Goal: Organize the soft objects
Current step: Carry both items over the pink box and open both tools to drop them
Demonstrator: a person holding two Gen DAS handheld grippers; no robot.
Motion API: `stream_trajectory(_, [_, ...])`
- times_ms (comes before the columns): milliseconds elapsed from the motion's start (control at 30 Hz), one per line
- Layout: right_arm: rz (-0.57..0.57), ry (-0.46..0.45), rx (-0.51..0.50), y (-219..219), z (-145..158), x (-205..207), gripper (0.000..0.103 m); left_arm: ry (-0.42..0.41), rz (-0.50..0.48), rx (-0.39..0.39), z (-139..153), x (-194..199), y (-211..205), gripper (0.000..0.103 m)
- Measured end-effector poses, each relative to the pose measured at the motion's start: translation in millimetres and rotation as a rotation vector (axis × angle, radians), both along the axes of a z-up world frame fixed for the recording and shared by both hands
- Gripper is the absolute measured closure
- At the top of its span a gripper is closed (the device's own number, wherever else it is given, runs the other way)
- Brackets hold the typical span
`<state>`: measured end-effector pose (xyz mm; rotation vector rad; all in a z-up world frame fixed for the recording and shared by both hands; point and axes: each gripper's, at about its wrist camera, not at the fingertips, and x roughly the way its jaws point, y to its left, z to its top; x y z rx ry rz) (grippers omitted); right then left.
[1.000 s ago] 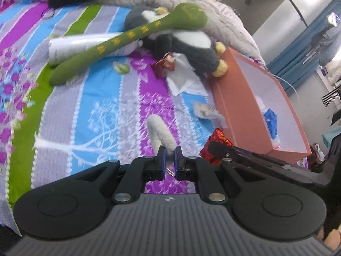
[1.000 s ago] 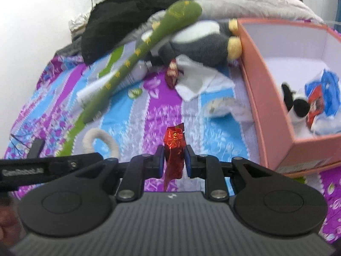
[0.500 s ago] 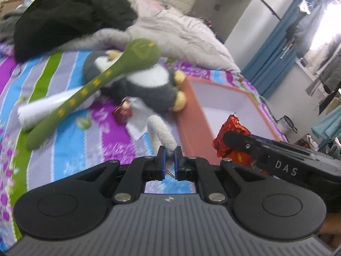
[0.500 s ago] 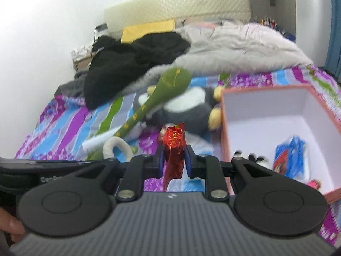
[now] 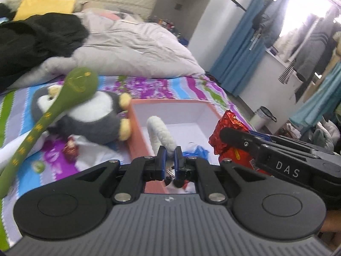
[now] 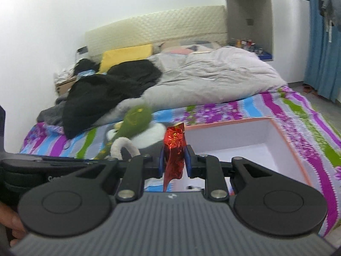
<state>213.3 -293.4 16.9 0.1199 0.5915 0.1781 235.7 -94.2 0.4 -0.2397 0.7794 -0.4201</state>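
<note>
- Left gripper: fingers pinching a white fuzzy loop, raised over the box's near end.
- Right gripper: fingers pinching a red foil packet, above the box.
- Orange box on the bed: a blue wrapper lies inside.
- Far left of it: penguin plush under a green snake toy.

Left gripper pinching white fuzzy loop over pink box.
</note>
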Motion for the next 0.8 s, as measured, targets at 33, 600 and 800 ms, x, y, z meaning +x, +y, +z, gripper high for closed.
stream_trajectory(33, [-0.013, 0.003, -0.003, -6.6, -0.7, 1.4, 0.079, -0.002, -0.013, 0.001, 0.8, 4.7, -8.4, 0.094])
stream_trajectory(600, [-0.170, 0.216, -0.012, -109.9, -92.7, 45.2, 0.079, 0.161, -0.188, 0.063, -83.1, 89.9, -142.1, 0.094])
stream_trajectory(800, [-0.168, 0.260, -0.011, -124.7, -121.4, 57.4, 0.079, 0.232, -0.185, 0.101, -122.2, 112.0, -161.9, 0.094])
